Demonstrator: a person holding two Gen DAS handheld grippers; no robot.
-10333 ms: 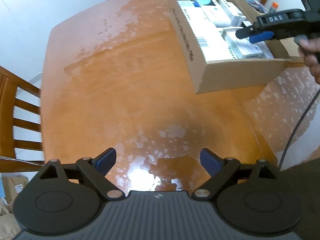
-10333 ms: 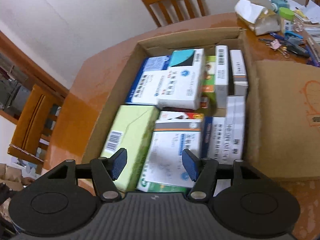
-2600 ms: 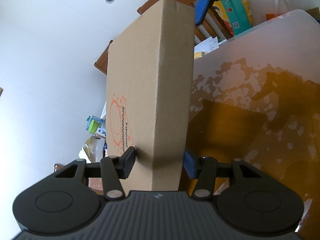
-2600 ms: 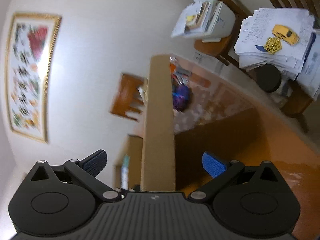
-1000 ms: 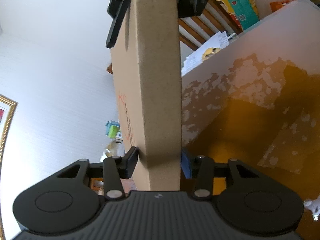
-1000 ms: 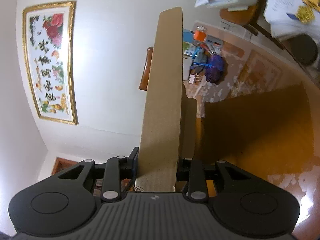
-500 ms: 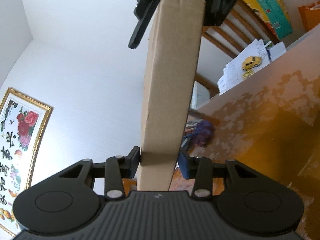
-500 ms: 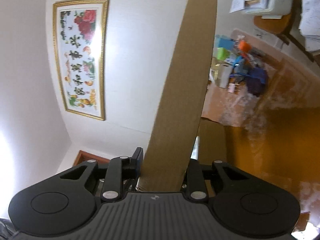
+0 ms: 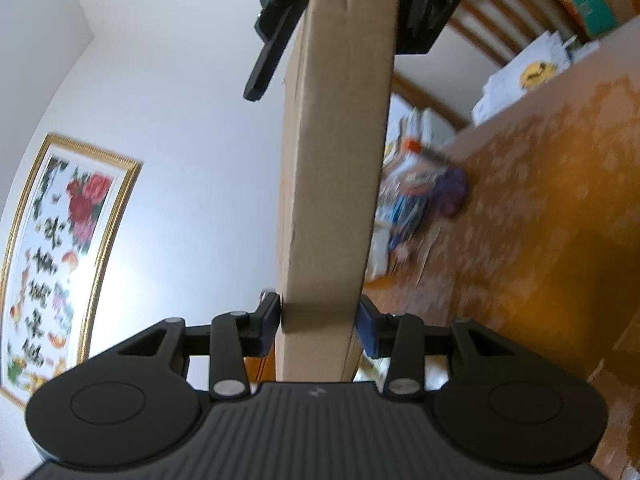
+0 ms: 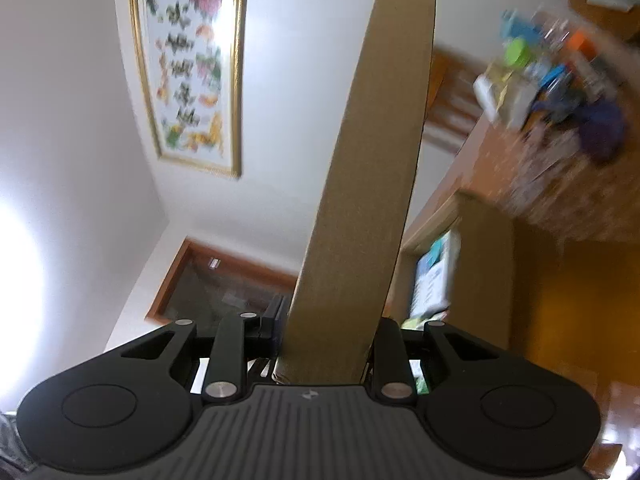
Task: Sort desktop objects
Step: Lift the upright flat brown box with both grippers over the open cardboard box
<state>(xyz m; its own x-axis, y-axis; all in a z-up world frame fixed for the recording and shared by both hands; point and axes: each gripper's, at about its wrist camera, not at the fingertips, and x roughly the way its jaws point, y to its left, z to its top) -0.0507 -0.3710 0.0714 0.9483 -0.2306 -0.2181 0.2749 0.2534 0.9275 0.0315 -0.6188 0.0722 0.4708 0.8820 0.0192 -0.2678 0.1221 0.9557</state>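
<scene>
A flat brown cardboard box lid [image 9: 336,160] is held edge-on in the air between both grippers. My left gripper [image 9: 320,324] is shut on its near end, blue pads pressed to both faces. In the left wrist view my right gripper [image 9: 346,4] clamps the far end at the top. The right wrist view shows the same lid [image 10: 376,160] running away from my right gripper [image 10: 330,328], which is shut on it. Below to the right sits the open cardboard box [image 10: 484,264] with medicine packs [image 10: 432,276] inside.
The orange wooden table [image 9: 540,200] lies below on the right. A blurred pile of small desk items [image 9: 420,196] sits at its far side. A wooden chair [image 9: 480,12] with papers stands behind. A framed picture [image 10: 188,60] hangs on the white wall.
Both grippers have risen and tipped upward with the lid held between them. More wall and the framed picture have come into view, and the table has dropped lower and to the right.
</scene>
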